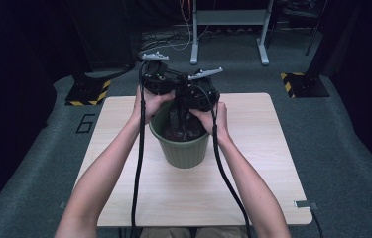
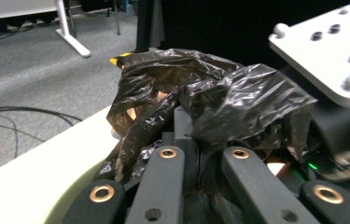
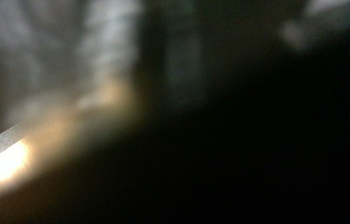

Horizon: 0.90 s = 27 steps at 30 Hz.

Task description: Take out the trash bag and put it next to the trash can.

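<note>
A black "6" [image 1: 85, 123] is marked on the floor left of the table [image 1: 253, 163]. One green bin [image 1: 181, 148] stands mid-table, holding one black plastic bag [image 2: 210, 100]. The left gripper [image 1: 159, 84] is clamped on the bag's bunched film above the bin. The right gripper [image 1: 197, 96] is beside it, jaws closed; what they grip, I cannot tell.

Crumpled black plastic bag [image 2: 210, 100], glossy and bunched, clamped between the left jaws, its bulk rising above them over the green bin [image 1: 183, 151].
</note>
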Available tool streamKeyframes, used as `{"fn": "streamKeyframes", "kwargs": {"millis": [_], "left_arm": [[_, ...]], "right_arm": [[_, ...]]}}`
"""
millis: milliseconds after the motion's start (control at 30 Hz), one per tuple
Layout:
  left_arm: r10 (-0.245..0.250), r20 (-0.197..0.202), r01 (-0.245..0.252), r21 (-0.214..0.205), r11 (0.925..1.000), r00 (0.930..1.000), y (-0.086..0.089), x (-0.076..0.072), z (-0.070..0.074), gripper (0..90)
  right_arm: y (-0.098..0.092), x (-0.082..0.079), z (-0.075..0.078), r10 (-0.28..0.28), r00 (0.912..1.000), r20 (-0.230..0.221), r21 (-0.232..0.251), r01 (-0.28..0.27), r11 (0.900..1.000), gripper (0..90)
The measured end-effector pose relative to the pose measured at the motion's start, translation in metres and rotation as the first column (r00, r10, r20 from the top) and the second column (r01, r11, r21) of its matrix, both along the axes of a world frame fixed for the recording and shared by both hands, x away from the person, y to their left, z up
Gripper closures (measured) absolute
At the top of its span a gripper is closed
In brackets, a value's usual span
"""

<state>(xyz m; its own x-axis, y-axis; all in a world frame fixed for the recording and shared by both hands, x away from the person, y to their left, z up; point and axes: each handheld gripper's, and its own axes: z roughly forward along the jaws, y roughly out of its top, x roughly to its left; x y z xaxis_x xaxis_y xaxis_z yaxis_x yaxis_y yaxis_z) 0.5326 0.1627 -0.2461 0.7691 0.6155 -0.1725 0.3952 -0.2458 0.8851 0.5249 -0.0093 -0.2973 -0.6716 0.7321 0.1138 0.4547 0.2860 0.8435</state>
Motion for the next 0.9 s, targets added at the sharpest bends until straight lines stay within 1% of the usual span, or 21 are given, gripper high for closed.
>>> {"fn": "streamKeyframes", "kwargs": {"millis": [33, 67, 100, 167, 200, 267, 333, 367, 400, 433, 467, 500, 533, 567, 600, 633, 700, 733, 800, 867, 900], "left_arm": [[-0.007, 0.011, 0.007, -0.009, 0.9999, 0.9999, 0.003, -0.002, -0.001, 87.5], [-0.005, 0.01, 0.006, -0.014, 0.9999, 0.9999, 0.006, -0.002, -0.002, 80.9], [-0.002, 0.009, 0.002, -0.018, 0.9998, 1.0, 0.013, -0.004, -0.005, 64.0], [0.013, 0.01, -0.013, -0.022, 0.9997, 0.9999, 0.017, -0.006, -0.006, 47.5], [0.023, 0.012, -0.022, -0.049, 0.9986, 0.9997, 0.028, -0.009, -0.009, 42.7], [0.033, 0.017, -0.032, -0.071, 0.9969, 0.9993, 0.038, -0.014, -0.013, 35.0], [0.03, 0.017, -0.029, -0.074, 0.9969, 0.9994, 0.041, -0.016, -0.015, 30.0], [0.035, 0.021, -0.033, -0.076, 0.9966, 0.9992, 0.044, -0.018, -0.017, 29.2], [0.032, 0.02, -0.03, -0.068, 0.9972, 0.9993, 0.047, -0.021, -0.022, 29.2], [0.024, 0.015, -0.022, -0.077, 0.9968, 0.9996, 0.049, -0.024, -0.03, 26.6], [0.018, 0.011, -0.017, -0.071, 0.9973, 0.9998, 0.048, -0.026, -0.037, 25.6], [0.016, 0.008, -0.015, -0.07, 0.9974, 0.9998, 0.047, -0.027, -0.042, 25.0], [0.016, 0.008, -0.015, -0.07, 0.9974, 0.9998, 0.047, -0.027, -0.042, 24.5], [0.015, -0.004, -0.015, -0.062, 0.9979, 0.9999, 0.045, -0.028, -0.048, 22.3], [0.013, -0.025, -0.014, -0.055, 0.9984, 0.9996, 0.041, -0.025, -0.059, 20.8], [0.018, -0.03, -0.02, -0.06, 0.998, 0.9994, 0.039, -0.024, -0.062, 19.5], [0.022, -0.031, -0.024, -0.068, 0.9974, 0.9993, 0.036, -0.022, -0.064, 17.9], [0.022, -0.031, -0.024, -0.072, 0.9971, 0.9993, 0.034, -0.021, -0.064, 17.9], [0.027, -0.003, -0.027, -0.08, 0.9964, 0.9996, 0.025, -0.021, -0.062, 16.1], [0.05, 0.015, -0.049, -0.074, 0.9961, 0.9986, 0.018, -0.022, -0.059, 15.5], [0.05, 0.015, -0.049, -0.074, 0.9961, 0.9986, 0.018, -0.022, -0.059, 15.1]], "right_arm": [[0.0, 0.0, 0.0, 0.0, 1.0, 0.0, 0.0, 0.0, 1.0, 84.7], [-0.001, 0.001, 0.001, -0.017, 0.9998, 0.009, 0.006, 0.017, 0.9998, 88.4], [-0.005, 0.002, 0.004, -0.019, 0.9998, 0.005, 0.031, 0.019, 0.9993, 89.8], [-0.009, 0.002, 0.009, -0.038, 0.9993, 0.007, 0.027, 0.037, 0.9989, 90.0], [-0.013, 0.002, 0.013, -0.044, 0.999, 0.009, 0.032, 0.044, 0.9985, 90.0], [-0.018, 0.001, 0.02, -0.059, 0.9979, 0.025, 0.032, 0.058, 0.9978, 90.0], [-0.022, 0.001, 0.027, -0.068, 0.9974, 0.027, 0.044, 0.066, 0.9968, 90.0], [-0.024, 0.0, 0.032, -0.074, 0.9966, 0.036, 0.045, 0.073, 0.9963, 90.0], [-0.024, 0.0, 0.032, -0.074, 0.9966, 0.036, 0.045, 0.073, 0.9963, 90.0], [-0.027, -0.002, 0.041, -0.082, 0.9951, 0.056, 0.052, 0.079, 0.9955, 90.0], [-0.029, -0.003, 0.046, -0.084, 0.9945, 0.063, 0.062, 0.08, 0.9949, 90.0], [-0.03, -0.005, 0.052, -0.085, 0.9939, 0.071, 0.074, 0.08, 0.9941, 90.0], [-0.03, -0.005, 0.052, -0.085, 0.9939, 0.071, 0.074, 0.08, 0.9941, 90.0], [-0.031, -0.007, 0.06, -0.09, 0.9917, 0.092, 0.079, 0.083, 0.9934, 90.0], [-0.031, -0.008, 0.065, -0.09, 0.9911, 0.098, 0.089, 0.081, 0.9927, 90.0], [-0.031, -0.009, 0.069, -0.091, 0.9895, 0.112, 0.09, 0.082, 0.9926, 90.0], [-0.029, -0.012, 0.076, -0.094, 0.9874, 0.127, 0.097, 0.082, 0.9919, 90.0], [-0.029, -0.012, 0.076, -0.094, 0.9874, 0.127, 0.097, 0.082, 0.9919, 90.0], [-0.024, -0.019, 0.086, -0.106, 0.9807, 0.164, 0.09, 0.092, 0.9917, 90.0], [-0.019, -0.024, 0.091, -0.11, 0.9772, 0.182, 0.096, 0.093, 0.991, 90.0], [-0.019, -0.024, 0.091, -0.11, 0.9772, 0.182, 0.096, 0.093, 0.991, 90.0]]}}
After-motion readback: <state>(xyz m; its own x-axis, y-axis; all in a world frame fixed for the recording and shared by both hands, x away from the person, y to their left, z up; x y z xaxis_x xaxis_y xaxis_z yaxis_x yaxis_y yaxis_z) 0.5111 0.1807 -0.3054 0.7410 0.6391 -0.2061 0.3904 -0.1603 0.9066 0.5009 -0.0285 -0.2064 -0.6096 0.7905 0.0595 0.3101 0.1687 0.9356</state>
